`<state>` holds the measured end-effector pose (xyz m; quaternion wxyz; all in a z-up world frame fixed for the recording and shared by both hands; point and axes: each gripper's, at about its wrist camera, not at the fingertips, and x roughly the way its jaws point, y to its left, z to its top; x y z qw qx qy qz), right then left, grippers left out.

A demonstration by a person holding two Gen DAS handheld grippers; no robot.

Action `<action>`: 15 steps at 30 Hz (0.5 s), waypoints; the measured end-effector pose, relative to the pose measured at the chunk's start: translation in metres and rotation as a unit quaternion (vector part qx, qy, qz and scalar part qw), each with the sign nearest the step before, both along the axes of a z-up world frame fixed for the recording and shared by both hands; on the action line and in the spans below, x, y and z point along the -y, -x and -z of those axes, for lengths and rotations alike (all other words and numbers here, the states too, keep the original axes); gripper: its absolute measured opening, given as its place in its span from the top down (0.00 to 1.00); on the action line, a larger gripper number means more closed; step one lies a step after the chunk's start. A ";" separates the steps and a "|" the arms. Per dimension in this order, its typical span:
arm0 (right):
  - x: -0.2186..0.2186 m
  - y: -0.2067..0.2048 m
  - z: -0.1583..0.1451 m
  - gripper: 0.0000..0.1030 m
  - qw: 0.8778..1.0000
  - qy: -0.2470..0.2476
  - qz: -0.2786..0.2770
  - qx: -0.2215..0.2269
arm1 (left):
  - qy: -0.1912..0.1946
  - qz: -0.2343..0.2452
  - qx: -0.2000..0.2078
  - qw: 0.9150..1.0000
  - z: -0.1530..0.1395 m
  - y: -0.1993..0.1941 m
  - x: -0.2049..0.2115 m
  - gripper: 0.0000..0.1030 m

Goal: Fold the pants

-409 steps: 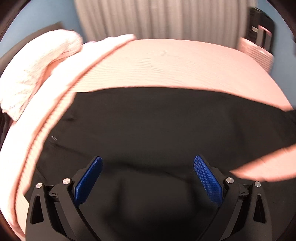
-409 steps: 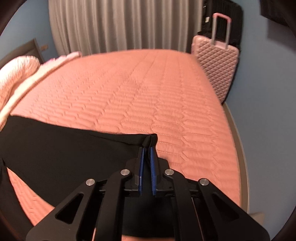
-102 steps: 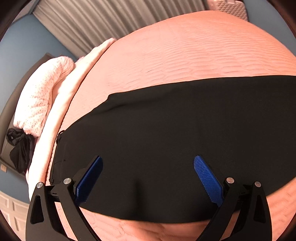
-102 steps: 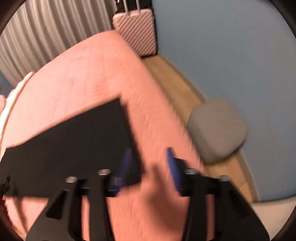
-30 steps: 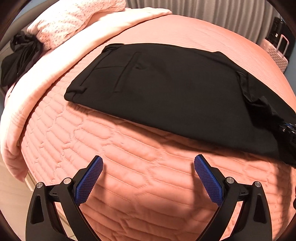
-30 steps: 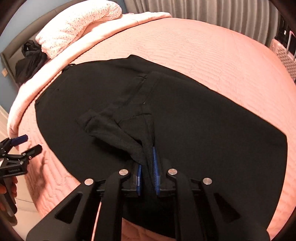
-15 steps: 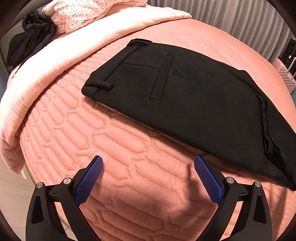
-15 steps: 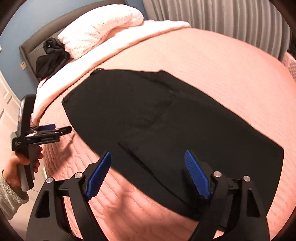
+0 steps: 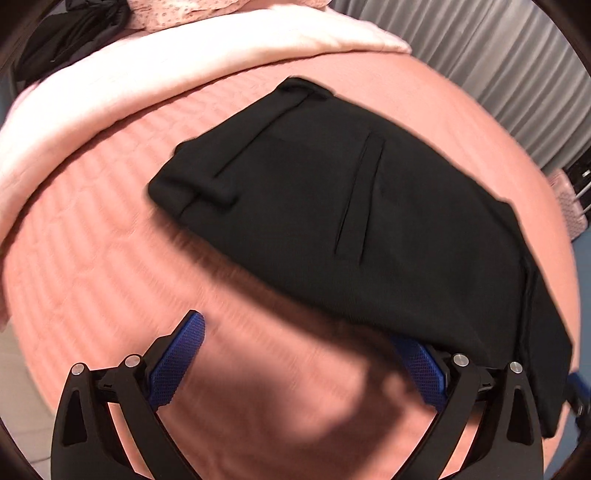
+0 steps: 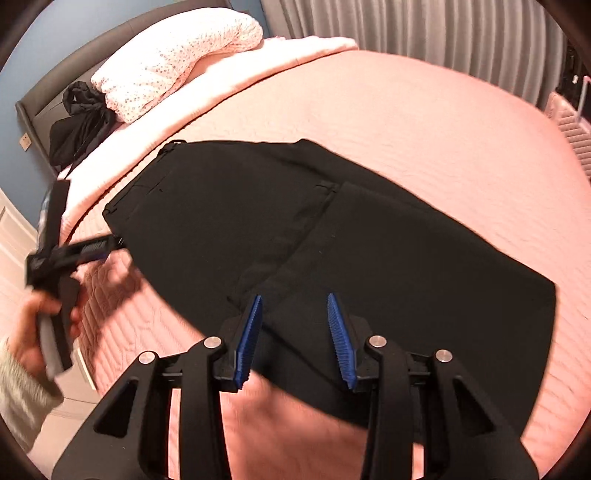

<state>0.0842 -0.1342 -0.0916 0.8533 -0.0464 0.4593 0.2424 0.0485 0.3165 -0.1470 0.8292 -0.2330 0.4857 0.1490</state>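
The black pants (image 9: 369, 221) lie folded on the pink quilted bed (image 9: 92, 240), waistband to the left, leg ends laid over the seat. In the right wrist view the pants (image 10: 369, 240) fill the middle. My left gripper (image 9: 299, 354) is open and empty at the pants' near edge, its right pad at the fabric edge. It also shows in the right wrist view (image 10: 92, 247), near the waistband corner. My right gripper (image 10: 295, 328) is open and empty over the pants' near edge.
A white blanket (image 10: 221, 81) and a dotted pillow (image 10: 177, 55) lie at the head of the bed, with a black garment (image 10: 77, 118) beside them. A pink suitcase (image 10: 569, 129) stands at the far right. Grey curtains (image 10: 424, 29) hang behind.
My left gripper has moved closer to the pants' near edge. My right gripper has narrowed a little and moved in over the near edge.
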 end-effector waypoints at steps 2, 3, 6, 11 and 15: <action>0.008 0.008 -0.003 0.65 1.000 -0.003 0.009 -0.001 | 0.021 -0.021 0.012 0.999 -0.003 -0.005 -0.007 0.05; 0.012 0.013 -0.006 0.65 1.000 -0.007 0.013 0.001 | 0.047 -0.024 0.032 0.998 -0.007 -0.005 -0.011 0.05; 0.016 0.019 -0.007 0.65 1.000 0.001 0.017 -0.001 | 0.117 -0.017 0.067 0.991 -0.008 0.003 -0.017 0.05; 0.018 0.024 -0.006 0.65 1.000 0.015 0.024 0.001 | 0.214 -0.017 0.111 0.970 -0.001 0.043 -0.037 0.05; 0.020 0.023 -0.006 0.65 0.999 0.013 0.033 -0.001 | 0.259 -0.073 0.124 0.955 0.010 0.038 -0.058 0.05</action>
